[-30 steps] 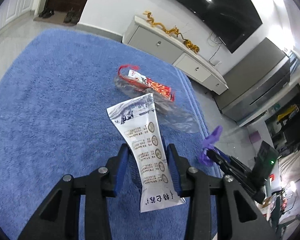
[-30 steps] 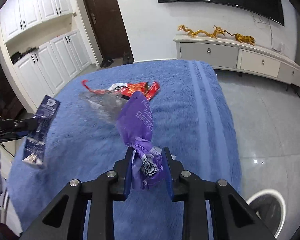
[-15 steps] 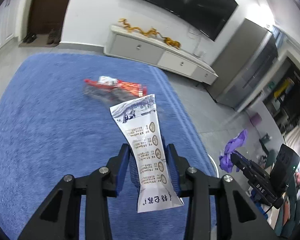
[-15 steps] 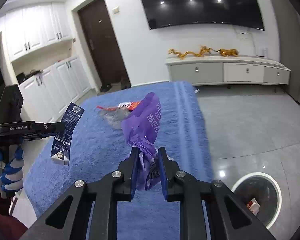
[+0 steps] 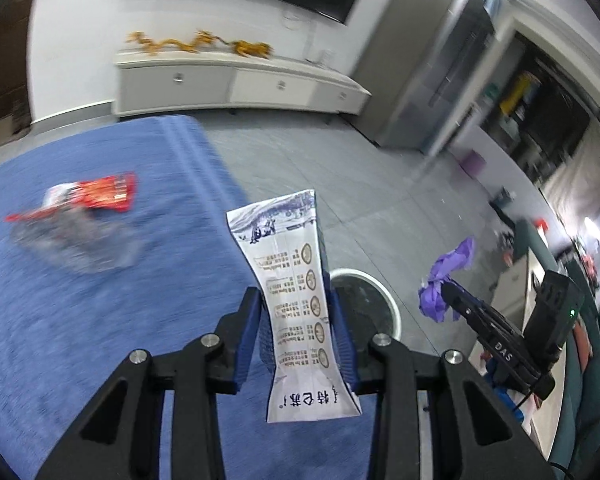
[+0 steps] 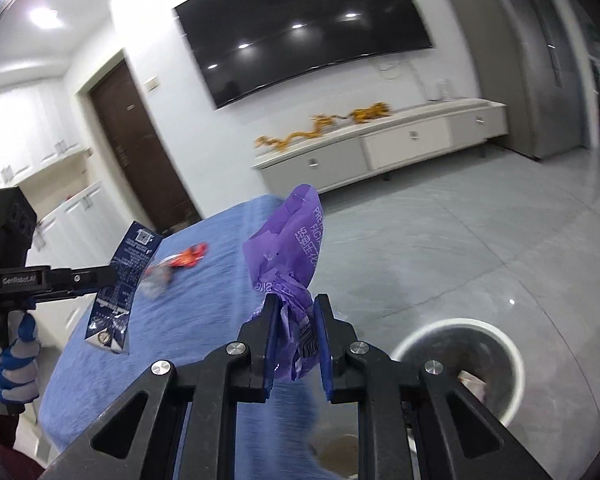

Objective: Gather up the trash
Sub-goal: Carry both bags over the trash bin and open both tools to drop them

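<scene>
My left gripper [image 5: 296,312] is shut on a flattened white milk carton [image 5: 296,292], held in the air over the edge of the blue carpet [image 5: 80,320]. My right gripper [image 6: 296,320] is shut on a crumpled purple wrapper [image 6: 292,248]. The wrapper also shows in the left wrist view [image 5: 446,276], and the carton in the right wrist view [image 6: 120,280]. A round white-rimmed trash bin [image 6: 512,364] stands on the grey floor to the lower right of the right gripper; it shows behind the carton in the left wrist view [image 5: 388,304]. A red snack wrapper [image 5: 96,196] and clear plastic [image 5: 76,244] lie on the carpet.
A white TV cabinet [image 5: 236,84] with golden dragon figures stands against the far wall under a large TV [image 6: 308,28]. A dark door [image 6: 136,148] and white cupboards are at the left. A grey cabinet [image 5: 432,68] stands at the right. The bin holds some trash [image 6: 474,382].
Both grippers have swung right, away from over the carpet toward the grey floor. The trash bin has come into both views. Both still hold their items.
</scene>
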Motion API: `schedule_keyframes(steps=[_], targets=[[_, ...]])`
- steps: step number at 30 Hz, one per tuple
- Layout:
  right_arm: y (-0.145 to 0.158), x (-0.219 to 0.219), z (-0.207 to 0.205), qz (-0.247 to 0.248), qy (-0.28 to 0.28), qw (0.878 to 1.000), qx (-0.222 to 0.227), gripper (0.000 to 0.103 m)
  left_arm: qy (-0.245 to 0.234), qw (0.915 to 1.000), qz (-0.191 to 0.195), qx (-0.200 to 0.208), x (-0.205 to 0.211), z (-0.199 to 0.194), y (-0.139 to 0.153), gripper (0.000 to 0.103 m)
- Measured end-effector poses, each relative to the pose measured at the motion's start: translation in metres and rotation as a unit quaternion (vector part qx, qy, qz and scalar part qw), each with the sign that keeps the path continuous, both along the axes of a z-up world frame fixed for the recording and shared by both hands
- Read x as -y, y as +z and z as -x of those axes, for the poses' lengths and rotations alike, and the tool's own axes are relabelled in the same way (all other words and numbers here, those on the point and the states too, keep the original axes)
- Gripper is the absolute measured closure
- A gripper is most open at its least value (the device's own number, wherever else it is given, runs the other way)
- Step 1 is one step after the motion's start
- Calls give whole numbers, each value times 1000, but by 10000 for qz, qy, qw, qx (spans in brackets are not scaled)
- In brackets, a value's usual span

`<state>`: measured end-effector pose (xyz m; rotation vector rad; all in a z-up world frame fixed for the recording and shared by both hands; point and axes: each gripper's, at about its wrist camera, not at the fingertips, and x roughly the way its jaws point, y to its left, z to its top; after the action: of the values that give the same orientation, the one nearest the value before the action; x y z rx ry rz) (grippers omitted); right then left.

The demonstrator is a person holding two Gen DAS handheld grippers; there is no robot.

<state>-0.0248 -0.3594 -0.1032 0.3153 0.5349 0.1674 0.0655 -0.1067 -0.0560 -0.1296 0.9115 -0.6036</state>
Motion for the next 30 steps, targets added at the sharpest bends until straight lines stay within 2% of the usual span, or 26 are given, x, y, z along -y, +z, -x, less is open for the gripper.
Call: schedule_keyframes(steps=[6,15,19,30], targets=[[-17,46,7,-138,-547,9982,-189,86,-575,9982,-176,-67,73,-13,-14,70],[-42,86,-1,-283,-969,9937,-481,86,-1146,9908,-701,189,157,-16,-36,70],[-54,96,-2,-372,-1076,9917,-600,86,-1334,9866,-898,293,186,-16,-49,70],[-81,110,-11,-503,-1246,9866,-924,86,-1593,9813,-1061,213,231,-23,-79,70]])
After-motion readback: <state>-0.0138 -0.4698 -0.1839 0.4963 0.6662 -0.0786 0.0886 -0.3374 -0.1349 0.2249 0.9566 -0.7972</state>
